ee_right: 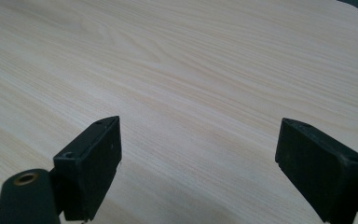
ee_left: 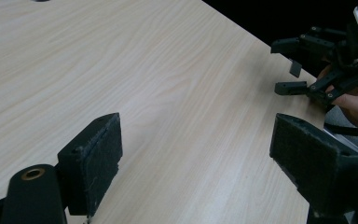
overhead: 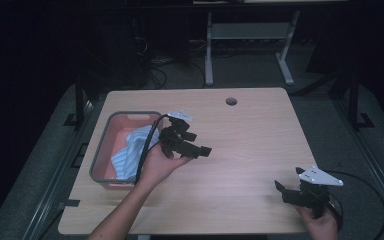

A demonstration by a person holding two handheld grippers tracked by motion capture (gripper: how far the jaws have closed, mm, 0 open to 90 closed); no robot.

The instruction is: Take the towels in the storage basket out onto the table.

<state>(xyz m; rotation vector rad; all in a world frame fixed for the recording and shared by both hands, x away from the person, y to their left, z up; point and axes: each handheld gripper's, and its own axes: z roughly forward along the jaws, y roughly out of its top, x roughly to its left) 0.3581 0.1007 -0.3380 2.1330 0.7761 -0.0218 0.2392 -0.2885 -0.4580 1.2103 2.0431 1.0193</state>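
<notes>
The striped blue cloth (overhead: 130,152) lies crumpled in the grey-rimmed pink tub (overhead: 100,150) at the table's (overhead: 250,130) left edge, showing no clear long axis. Left gripper (overhead: 192,145), just right of the tub, and right gripper (overhead: 285,190), near the front right corner, both have jaws spread wide with nothing between them.

A light wooden table (overhead: 250,135) fills the middle of the high view, with a small round hole (overhead: 231,101) near its far edge, upper centre. At the left of the frame a grey-rimmed tray (overhead: 100,150) with a pinkish inside sits on it, holding what looks like a crumpled blue-and-white striped cloth (overhead: 130,152), though the dim light makes that hard to confirm.
</notes>
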